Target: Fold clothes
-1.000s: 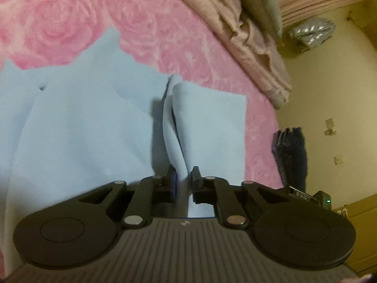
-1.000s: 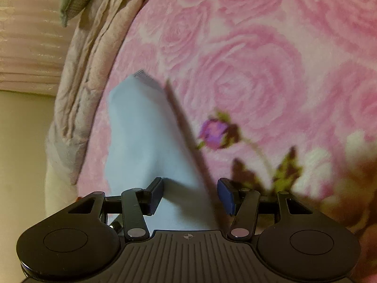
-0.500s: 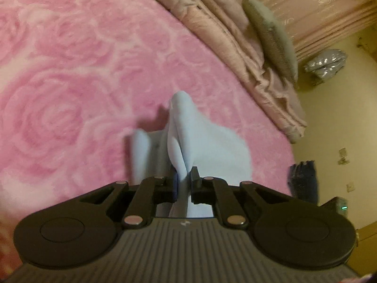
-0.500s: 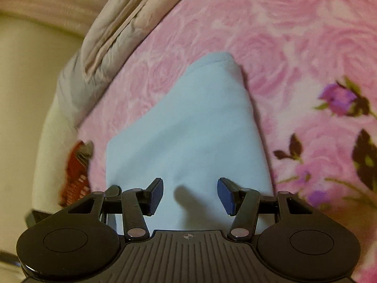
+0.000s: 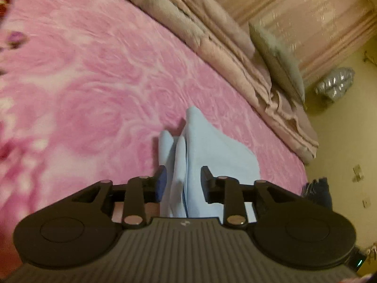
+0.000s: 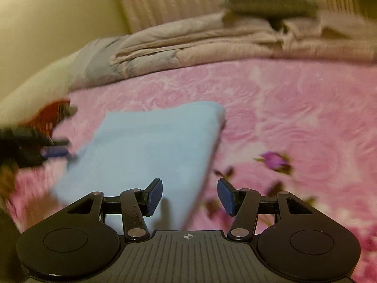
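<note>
A light blue garment (image 6: 146, 146) lies folded into a flat rectangle on the pink rose bedspread (image 6: 294, 118). My right gripper (image 6: 190, 197) hovers open just above its near edge, with nothing between the fingers. My left gripper (image 5: 183, 181) is open at the garment's other end, and the stacked folded edges of the blue garment (image 5: 200, 151) stand loose between its parted fingers. In the right wrist view, one of the left gripper's blue-padded fingers (image 6: 55, 152) shows blurred at the garment's left edge.
A folded beige quilt (image 5: 212, 37) with a grey-green pillow (image 5: 278, 59) on it runs along the bed's far side before curtains. A dark garment (image 5: 318, 188) hangs by the yellow wall. A red patterned item (image 6: 47, 115) lies near the bed's corner.
The left gripper has opened and let go of the blue fold it was pinching. The garment now lies flat and folded. The right gripper has swung round and drawn back to its near edge.
</note>
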`<state>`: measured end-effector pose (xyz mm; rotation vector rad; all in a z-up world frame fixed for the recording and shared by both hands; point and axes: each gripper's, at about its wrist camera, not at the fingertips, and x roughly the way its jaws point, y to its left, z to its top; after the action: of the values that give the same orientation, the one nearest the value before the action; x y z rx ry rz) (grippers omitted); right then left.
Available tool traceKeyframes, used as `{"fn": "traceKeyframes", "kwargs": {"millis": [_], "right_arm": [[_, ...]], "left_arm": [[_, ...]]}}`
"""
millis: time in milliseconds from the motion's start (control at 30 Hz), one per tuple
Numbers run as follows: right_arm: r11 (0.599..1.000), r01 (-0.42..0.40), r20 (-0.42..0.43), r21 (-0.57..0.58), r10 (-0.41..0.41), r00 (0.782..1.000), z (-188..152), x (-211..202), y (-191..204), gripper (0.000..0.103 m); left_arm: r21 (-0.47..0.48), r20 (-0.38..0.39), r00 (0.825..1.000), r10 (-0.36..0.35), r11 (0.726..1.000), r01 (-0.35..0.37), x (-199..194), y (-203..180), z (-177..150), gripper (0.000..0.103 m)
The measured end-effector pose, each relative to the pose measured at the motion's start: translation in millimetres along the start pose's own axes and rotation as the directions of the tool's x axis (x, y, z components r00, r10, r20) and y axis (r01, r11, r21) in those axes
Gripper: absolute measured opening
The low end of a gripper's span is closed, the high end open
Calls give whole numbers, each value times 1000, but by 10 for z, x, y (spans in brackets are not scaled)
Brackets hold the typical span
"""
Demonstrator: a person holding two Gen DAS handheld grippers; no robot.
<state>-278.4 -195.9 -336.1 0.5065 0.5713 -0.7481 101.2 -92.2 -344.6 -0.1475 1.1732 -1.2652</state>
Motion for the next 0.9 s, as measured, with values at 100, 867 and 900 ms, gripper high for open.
{"fn": "traceKeyframes", "kwargs": {"millis": [100, 867, 900], "right_arm": [[990, 26, 7, -140, -25, 1000, -288, -251, 146, 56], [610, 245, 146, -754, -208, 967, -973, 316, 938, 14], [586, 246, 137, -772, -226, 965, -1033, 387, 963, 14]], "left_arm": [[-77, -6, 1000, -17, 997, 16, -325, -16, -376, 30], [-85, 80, 992, 98, 992, -92, -54, -219, -1066, 8], [-69, 86, 991, 103, 993, -97, -51, -226, -1085, 8]]}}
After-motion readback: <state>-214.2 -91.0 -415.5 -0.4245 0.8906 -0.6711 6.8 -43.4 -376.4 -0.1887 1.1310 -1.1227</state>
